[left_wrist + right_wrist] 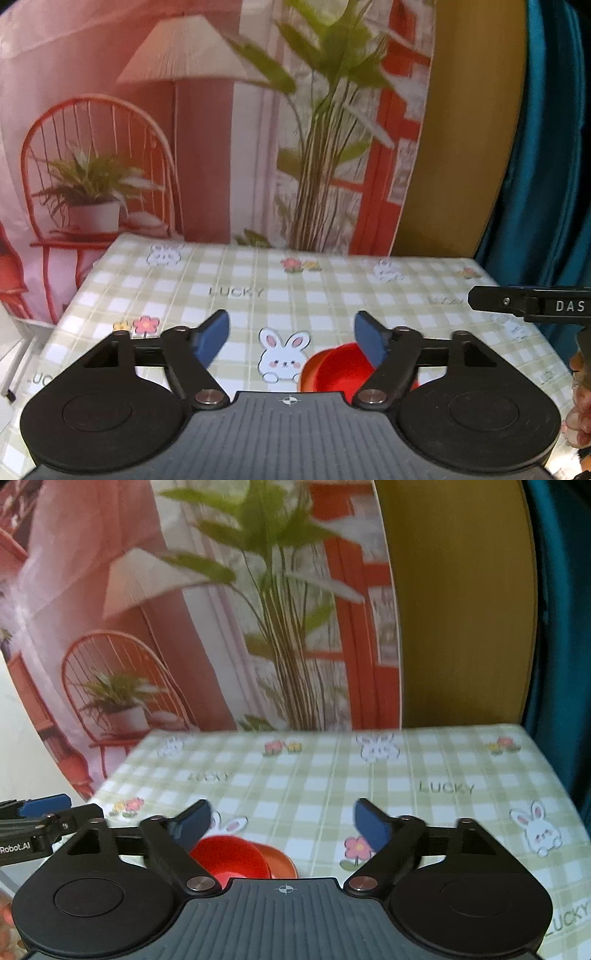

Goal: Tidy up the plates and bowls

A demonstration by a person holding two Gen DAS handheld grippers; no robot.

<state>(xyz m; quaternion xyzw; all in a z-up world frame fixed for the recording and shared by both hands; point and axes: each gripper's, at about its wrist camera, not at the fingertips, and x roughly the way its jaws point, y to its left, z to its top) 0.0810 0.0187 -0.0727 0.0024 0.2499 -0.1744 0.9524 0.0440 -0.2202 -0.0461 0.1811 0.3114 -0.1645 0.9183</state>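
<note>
- My left tongs [291, 338] and right tongs [282, 825] gape wide, empty.
- Red bowl [338, 369] sits nested in an orange one [280, 860] on the checked surface [332, 295] below.

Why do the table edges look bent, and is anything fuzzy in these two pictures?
Left wrist view: the fisheye lens bows the checked tablecloth and the backdrop; the leaves are smeared, the left gripper sharp. Right wrist view: the same bulge, stronger blur along the table's far edge, the right gripper crisp; the red bowls are fairly clear. No harsh glare in either.
</note>
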